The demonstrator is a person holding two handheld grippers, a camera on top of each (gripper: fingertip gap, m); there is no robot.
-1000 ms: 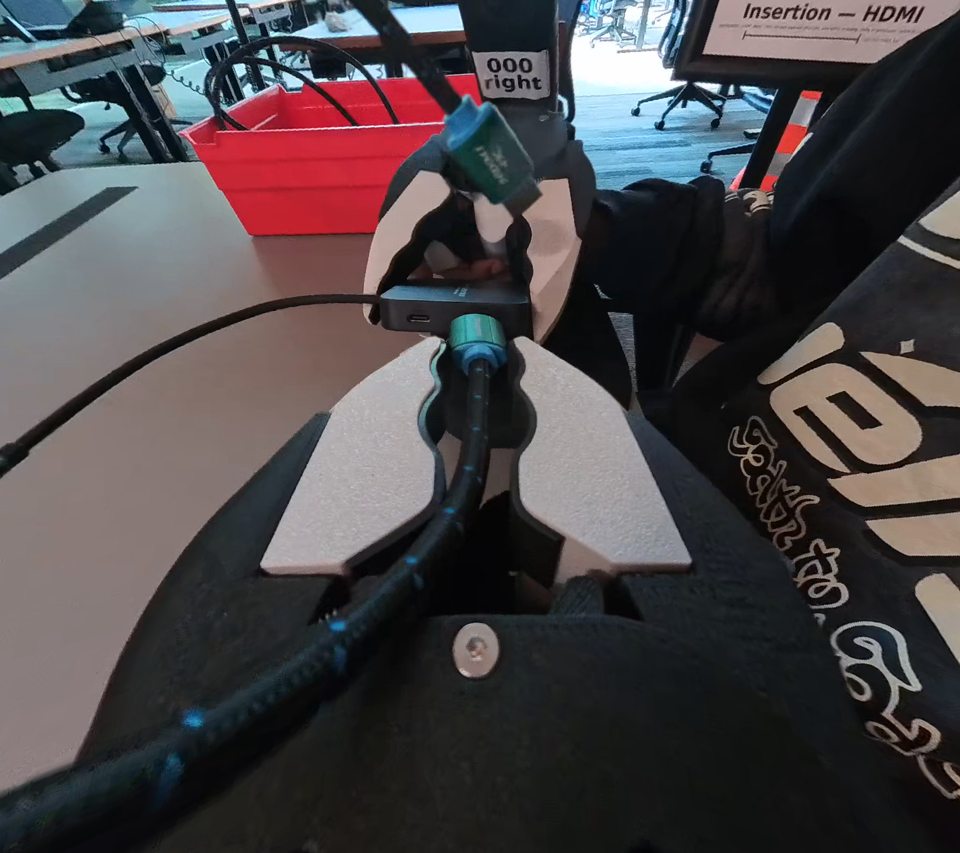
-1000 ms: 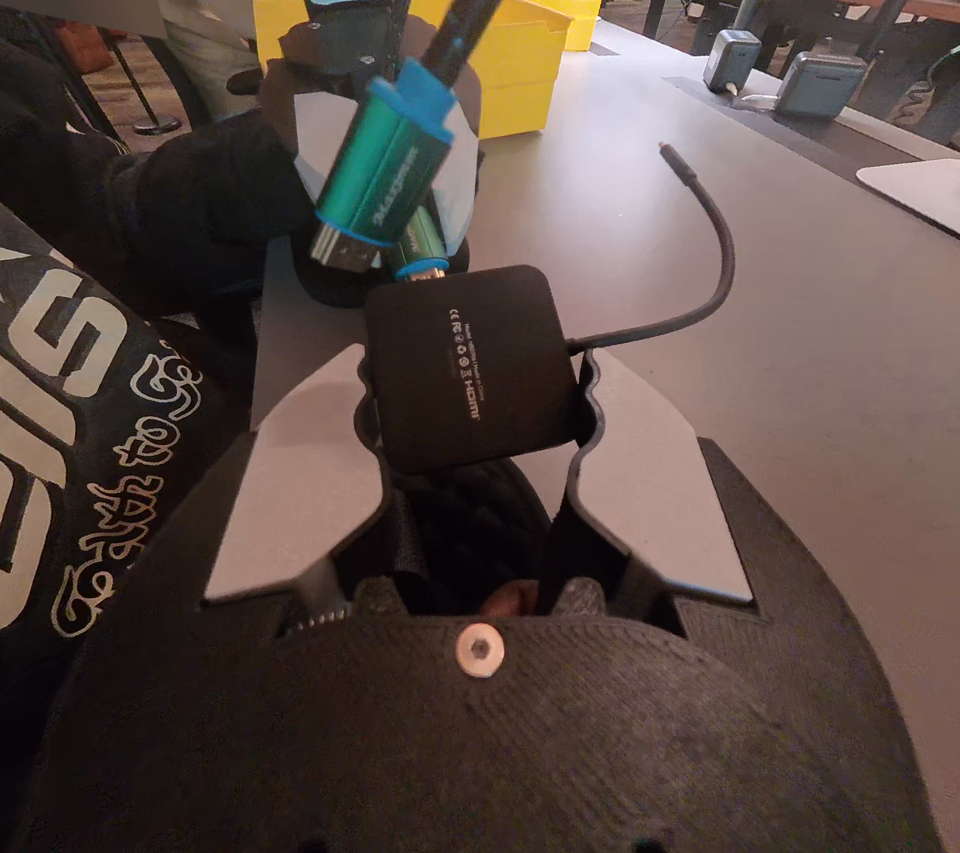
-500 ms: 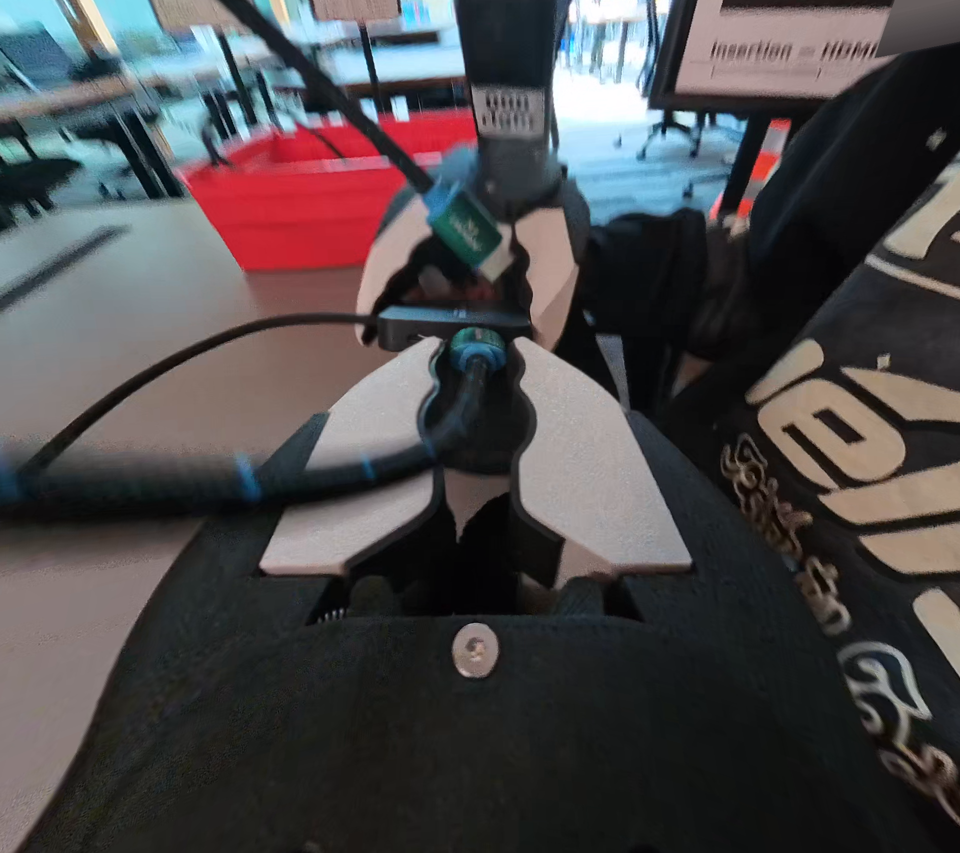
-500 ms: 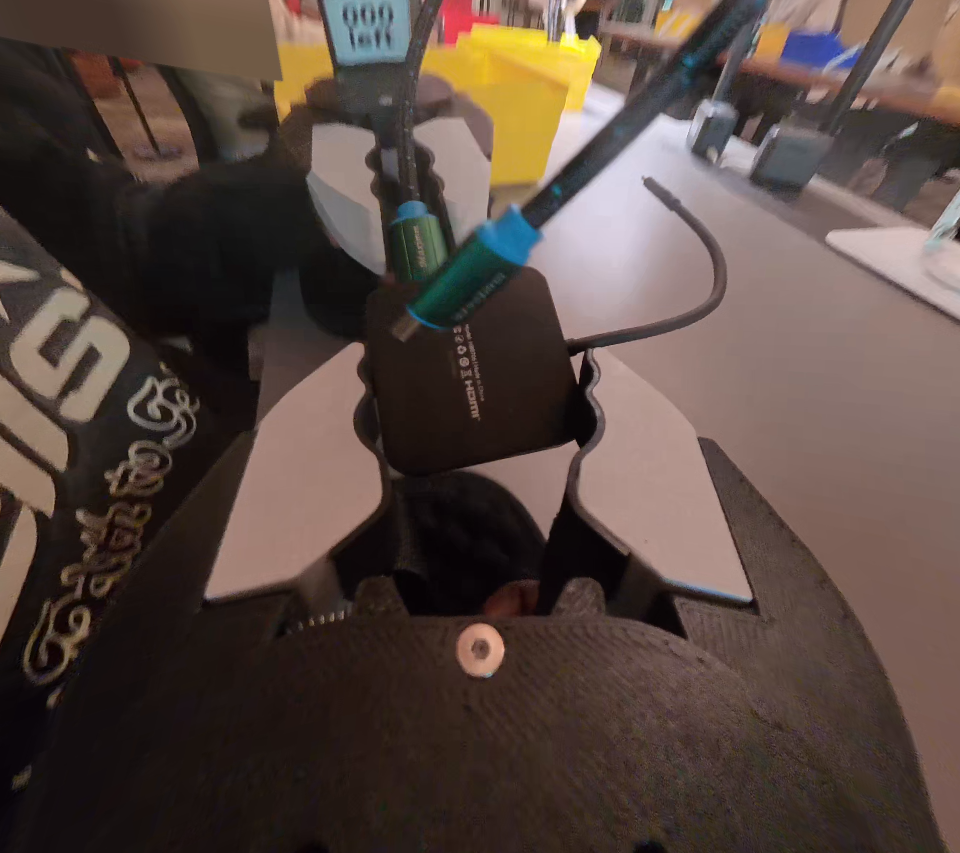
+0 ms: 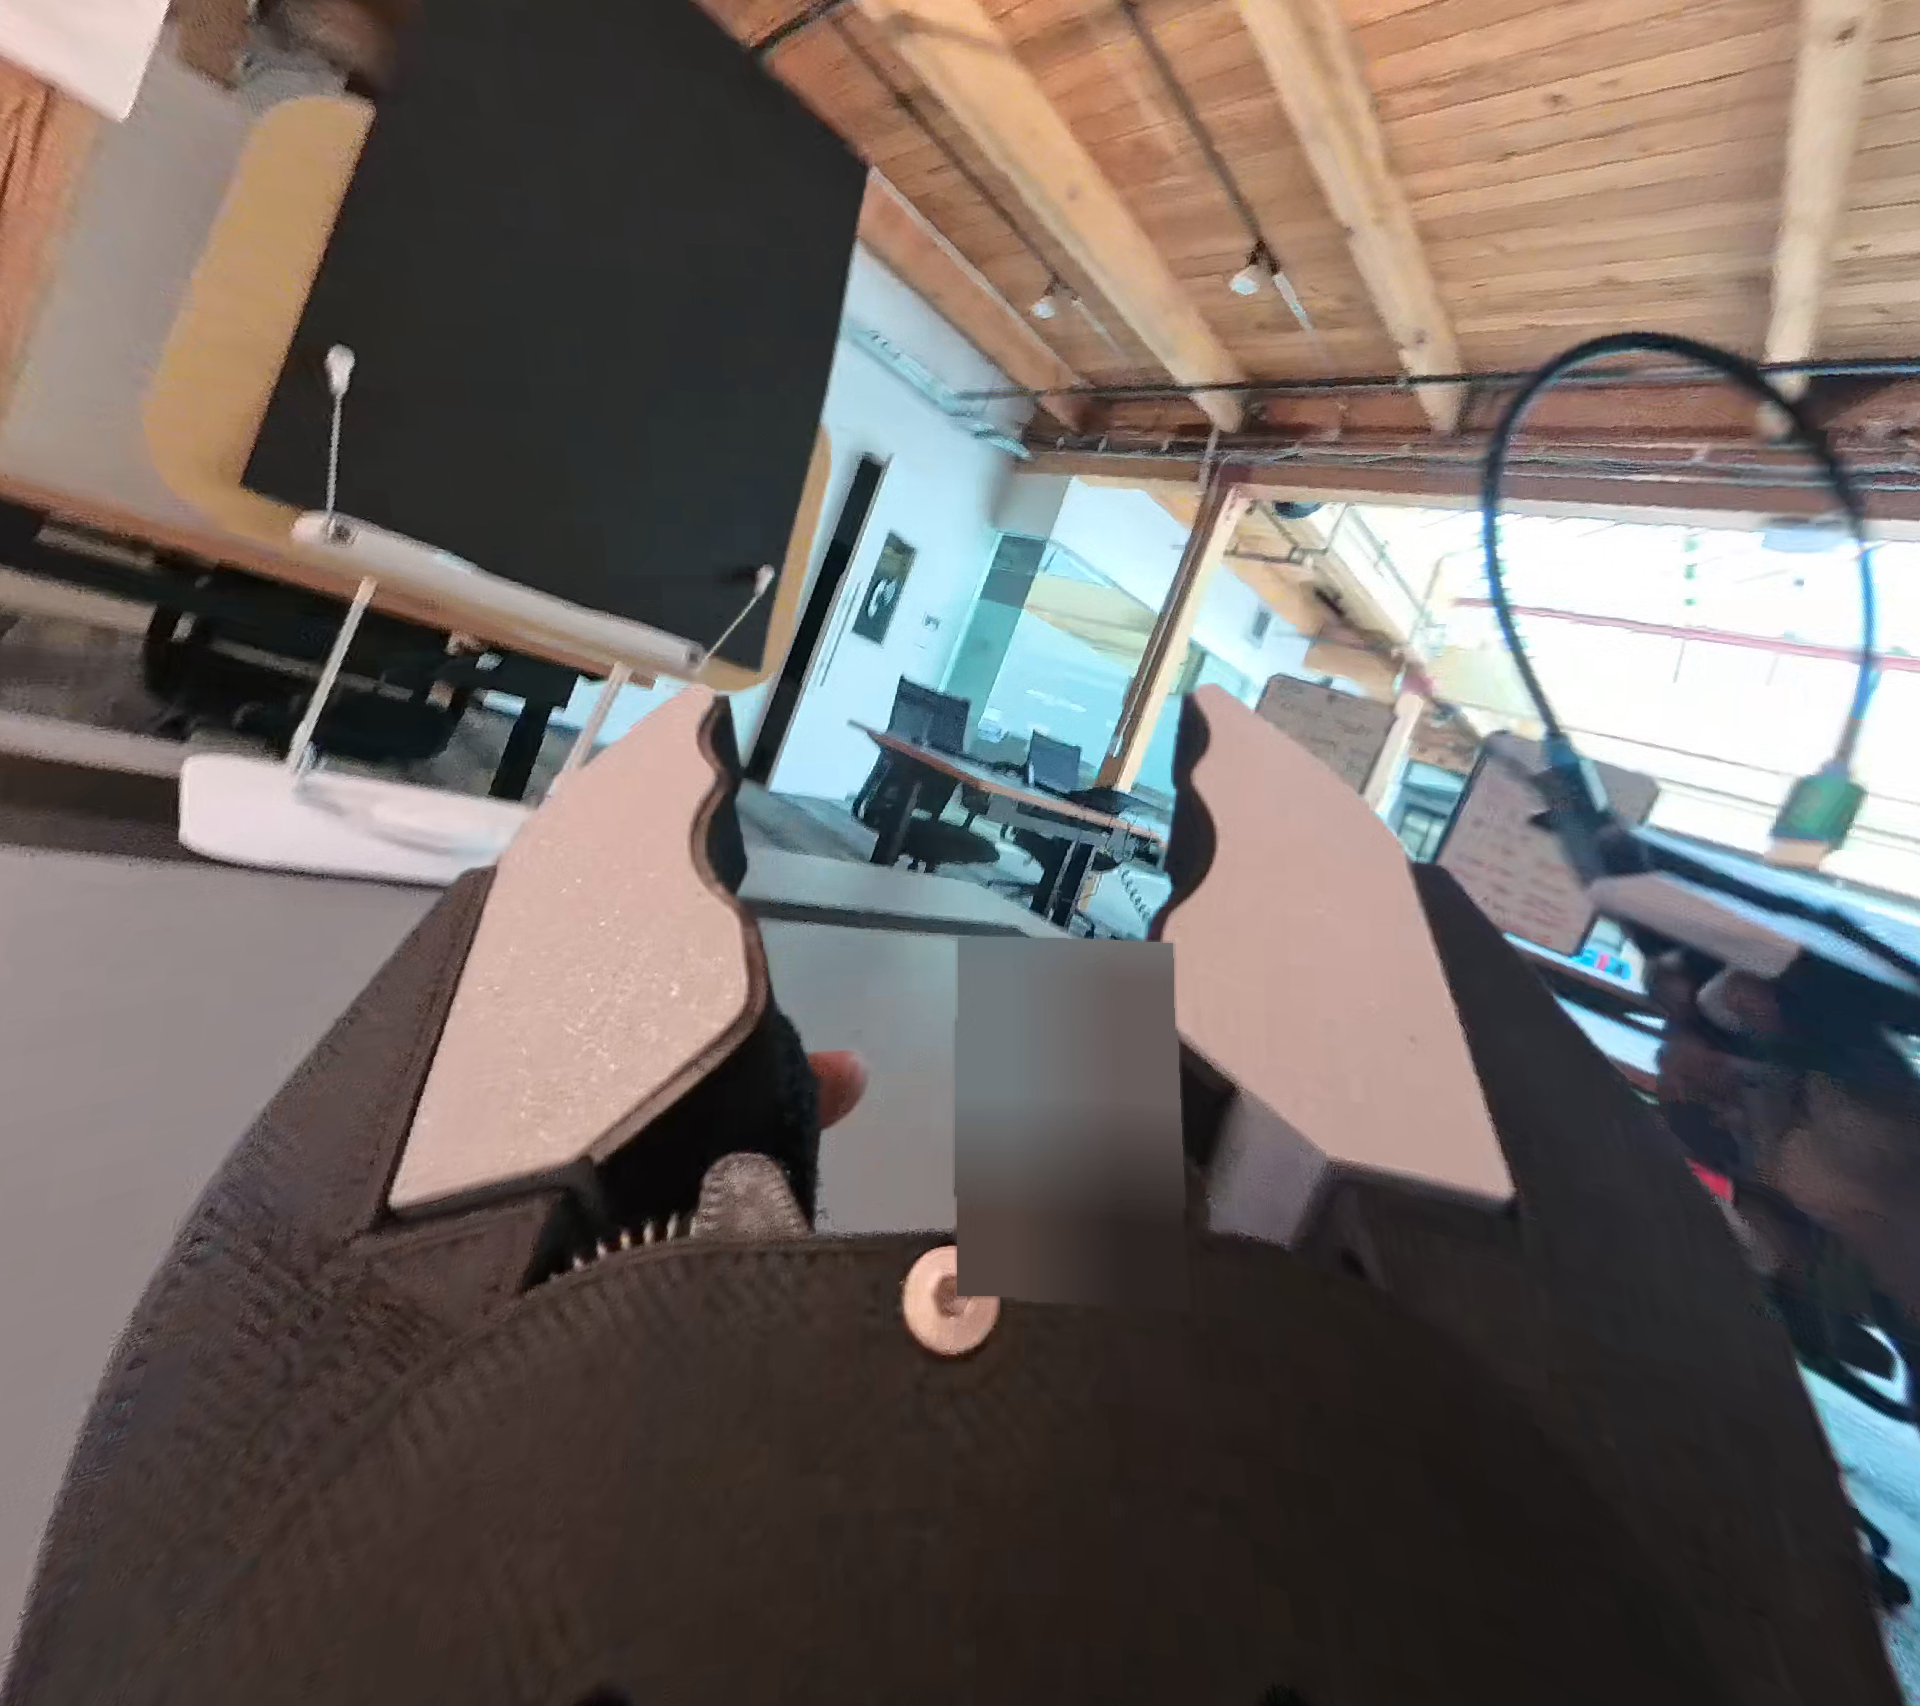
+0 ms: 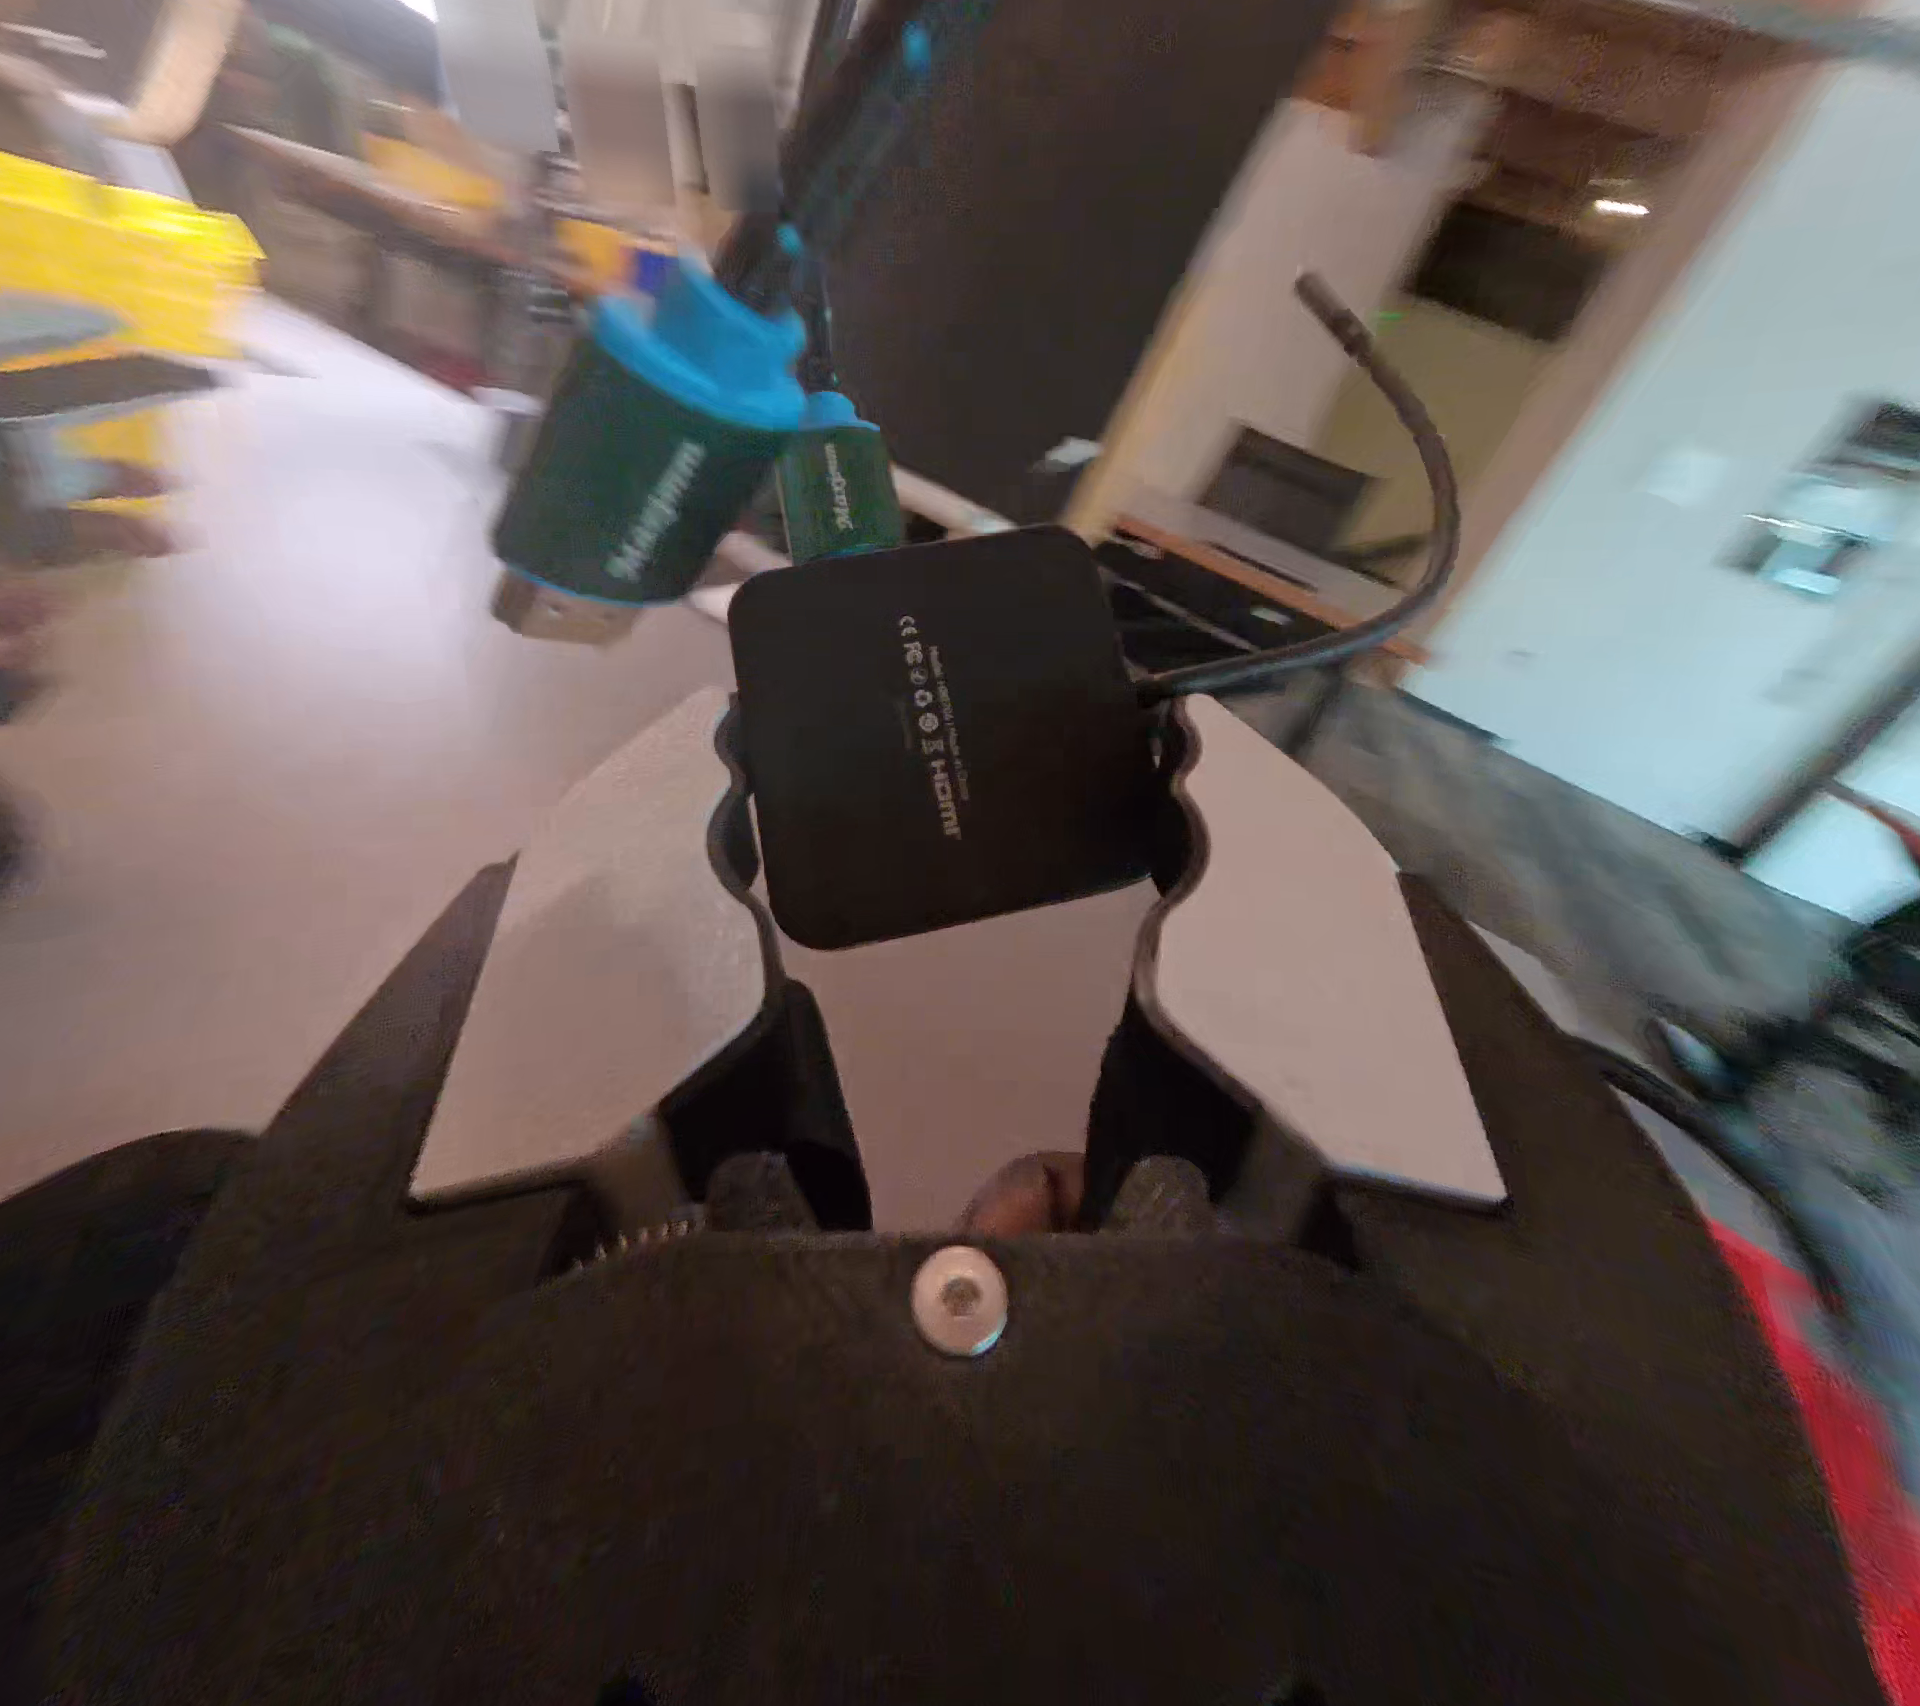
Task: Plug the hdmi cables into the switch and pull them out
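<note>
My right gripper (image 6: 951,721) is shut on the black HDMI switch (image 6: 935,752) and holds it in the air, tilted. One green HDMI plug (image 6: 836,493) sits in the switch's far edge. A second green plug with a blue collar (image 6: 634,493) hangs loose just left of it, out of the switch. The switch's short black lead (image 6: 1429,503) curls up on the right. My left gripper (image 5: 951,721) is open and empty, pointing up toward the ceiling. Far right in the left wrist view, a cable loop (image 5: 1507,513) ends in a dangling green plug (image 5: 1813,809).
The grey table (image 5: 156,1033) lies below on the left. A white stand base (image 5: 332,809) carries a black board (image 5: 561,285) at the table's far side. A blurred yellow bin (image 6: 94,254) is at the left, a red patch (image 6: 1849,1448) at the lower right.
My left gripper has let go of the plugged cable, opened, and swung up and away from the switch. My right gripper has lifted and turned with the switch; one plug stays in it.
</note>
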